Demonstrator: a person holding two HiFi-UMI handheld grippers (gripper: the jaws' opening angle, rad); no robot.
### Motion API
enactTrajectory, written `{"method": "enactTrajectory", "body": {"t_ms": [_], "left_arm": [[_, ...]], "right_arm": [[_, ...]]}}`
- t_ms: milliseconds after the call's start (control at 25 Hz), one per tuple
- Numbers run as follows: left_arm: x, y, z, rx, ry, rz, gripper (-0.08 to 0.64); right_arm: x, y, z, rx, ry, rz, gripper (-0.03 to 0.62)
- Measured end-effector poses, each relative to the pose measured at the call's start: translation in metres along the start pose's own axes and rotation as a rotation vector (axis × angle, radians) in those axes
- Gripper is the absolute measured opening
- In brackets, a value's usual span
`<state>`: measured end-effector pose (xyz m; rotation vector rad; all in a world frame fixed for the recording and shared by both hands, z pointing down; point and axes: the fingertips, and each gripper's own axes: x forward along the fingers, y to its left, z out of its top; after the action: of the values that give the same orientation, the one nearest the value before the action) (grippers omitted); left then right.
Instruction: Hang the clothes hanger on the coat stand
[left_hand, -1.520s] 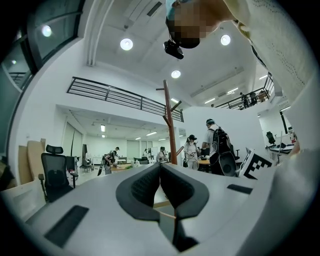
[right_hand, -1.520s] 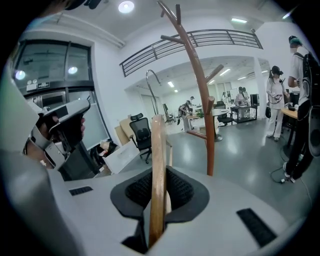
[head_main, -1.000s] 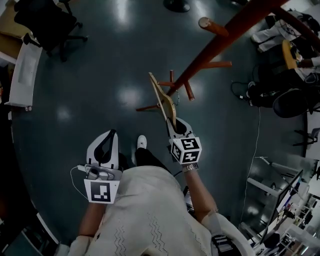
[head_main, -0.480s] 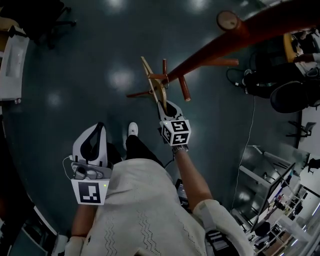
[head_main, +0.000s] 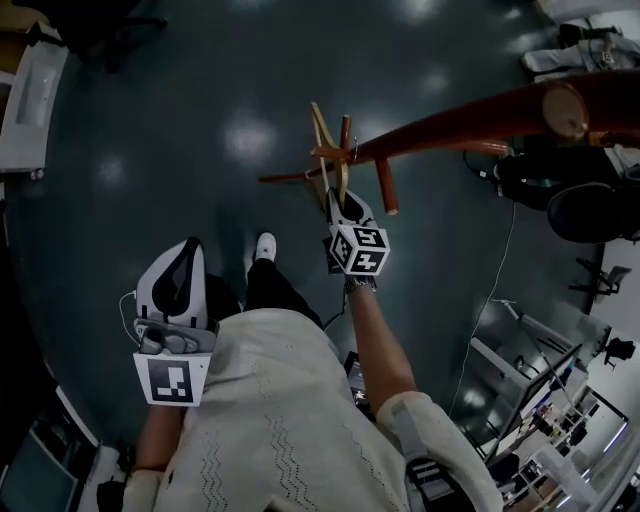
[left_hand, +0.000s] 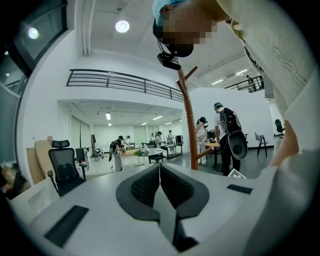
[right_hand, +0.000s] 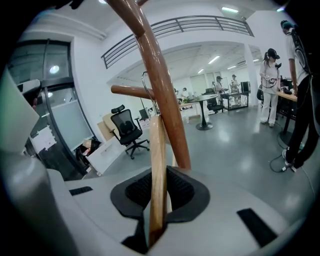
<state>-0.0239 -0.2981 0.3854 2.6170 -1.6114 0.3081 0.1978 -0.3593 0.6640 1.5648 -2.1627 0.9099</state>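
My right gripper (head_main: 341, 203) is shut on the lower end of a pale wooden clothes hanger (head_main: 326, 150). The hanger rises to the pegs of the red-brown coat stand (head_main: 450, 120). In the right gripper view the hanger's bar (right_hand: 157, 165) stands upright between the jaws. Its wire hook (right_hand: 149, 92) curls at a horizontal peg (right_hand: 129, 90) beside the stand's pole (right_hand: 162, 90); I cannot tell if it bears on the peg. My left gripper (head_main: 187, 250) is held low at the left, shut with nothing in it (left_hand: 160, 167). The stand (left_hand: 189, 130) shows further off in that view.
The dark shiny floor (head_main: 150, 150) lies below, with a white desk (head_main: 30, 100) at the far left. Chairs, bags and a cable (head_main: 515, 240) crowd the right side. My white shoe (head_main: 265, 246) is under the hanger. People stand at tables (left_hand: 225, 135) behind the stand.
My right gripper has come down with the hanger still in it, and the hanger's top now sits among the stand's pegs. The left gripper has shifted slightly and stays shut.
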Motion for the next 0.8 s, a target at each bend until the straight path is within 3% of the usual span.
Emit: {"method": "enactTrajectory", "body": {"t_ms": [240, 800], "left_arm": [[-0.003, 0.004, -0.006, -0.017, 0.018, 0.013, 0.014], [-0.018, 0.003, -0.012, -0.026, 0.027, 0.029, 0.014]], "right_arm": [[0.01, -0.008, -0.02, 0.007, 0.036, -0.013, 0.064], [0.011, -0.009, -0.025, -0.004, 0.037, -0.035, 0.066]]}}
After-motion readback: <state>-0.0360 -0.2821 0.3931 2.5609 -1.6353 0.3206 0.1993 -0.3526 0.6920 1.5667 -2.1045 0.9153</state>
